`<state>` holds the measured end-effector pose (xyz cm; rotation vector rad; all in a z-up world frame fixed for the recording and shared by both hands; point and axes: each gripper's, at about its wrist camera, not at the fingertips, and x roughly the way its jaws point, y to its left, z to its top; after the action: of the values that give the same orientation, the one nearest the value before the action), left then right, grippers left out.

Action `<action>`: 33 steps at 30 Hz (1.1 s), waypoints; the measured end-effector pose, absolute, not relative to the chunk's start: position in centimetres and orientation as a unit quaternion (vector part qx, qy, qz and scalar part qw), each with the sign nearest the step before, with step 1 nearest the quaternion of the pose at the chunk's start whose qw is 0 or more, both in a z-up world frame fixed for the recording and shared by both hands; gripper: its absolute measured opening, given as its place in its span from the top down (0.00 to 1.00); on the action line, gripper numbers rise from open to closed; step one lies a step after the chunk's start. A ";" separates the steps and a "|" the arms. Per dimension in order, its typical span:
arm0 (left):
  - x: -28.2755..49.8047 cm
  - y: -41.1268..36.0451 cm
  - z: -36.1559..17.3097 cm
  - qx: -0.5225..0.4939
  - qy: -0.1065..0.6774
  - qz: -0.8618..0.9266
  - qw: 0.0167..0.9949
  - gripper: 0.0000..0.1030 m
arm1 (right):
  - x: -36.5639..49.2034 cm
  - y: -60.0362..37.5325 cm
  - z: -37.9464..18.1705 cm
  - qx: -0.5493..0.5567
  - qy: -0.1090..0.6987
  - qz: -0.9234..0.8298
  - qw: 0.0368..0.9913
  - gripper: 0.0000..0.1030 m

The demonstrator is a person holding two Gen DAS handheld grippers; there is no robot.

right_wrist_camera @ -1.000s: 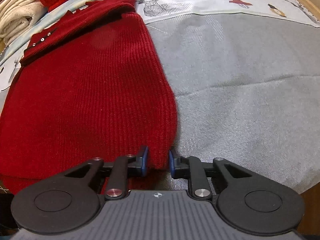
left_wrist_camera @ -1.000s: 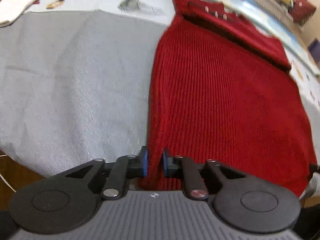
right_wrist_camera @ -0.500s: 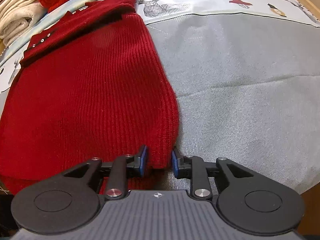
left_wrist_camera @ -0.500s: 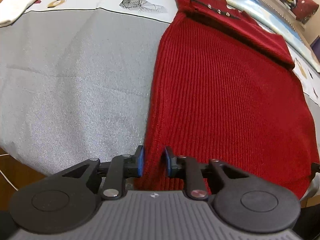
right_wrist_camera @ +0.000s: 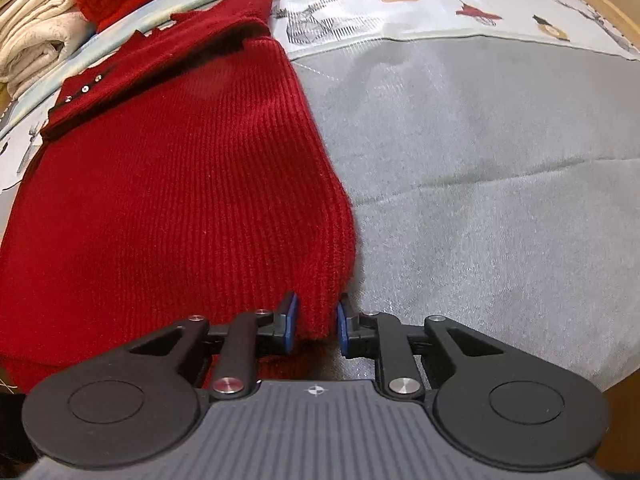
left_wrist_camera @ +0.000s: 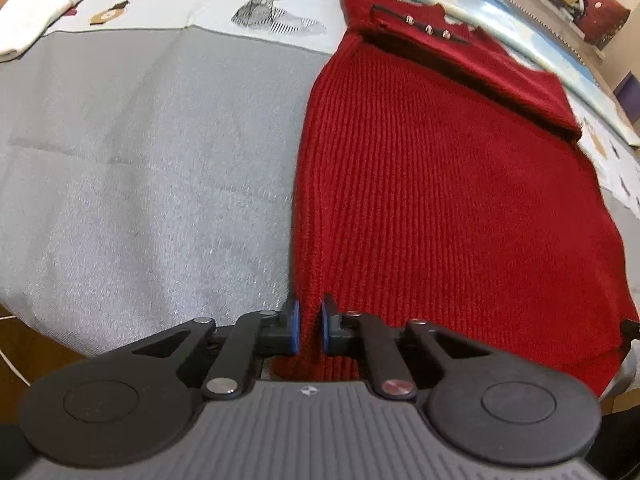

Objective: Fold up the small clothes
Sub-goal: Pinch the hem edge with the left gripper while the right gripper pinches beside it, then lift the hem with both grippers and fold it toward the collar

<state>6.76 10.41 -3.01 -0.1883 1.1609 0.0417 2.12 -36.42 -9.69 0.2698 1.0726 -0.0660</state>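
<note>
Big grey blanket spread over bed, deer picture at far end. Red knit sweater lies flat on blanket, top part folded down, three small buttons showing. White folded towels stacked past sweater. My left gripper just squeezed in, pinching sweater's bottom left corner. My right gripper just squeezed in too, pinching bottom right corner.
</note>
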 end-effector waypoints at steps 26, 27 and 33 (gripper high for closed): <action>-4.9 10.5 16.7 -0.136 0.371 -0.096 0.914 0.94 | -10.6 -41.2 9.5 0.242 0.225 0.107 0.938 0.95; -4.6 10.8 16.5 -0.137 0.374 -0.096 0.912 0.94 | -10.8 -41.6 9.5 0.244 0.225 0.107 0.937 0.95; 1.0 12.6 13.8 -0.144 0.401 -0.071 0.902 0.94 | -7.2 -42.7 7.3 0.272 0.234 0.084 0.929 0.95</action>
<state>0.98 12.57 13.80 -0.2985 0.8302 -0.1471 -7.18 -42.65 7.27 0.5581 0.4801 0.1720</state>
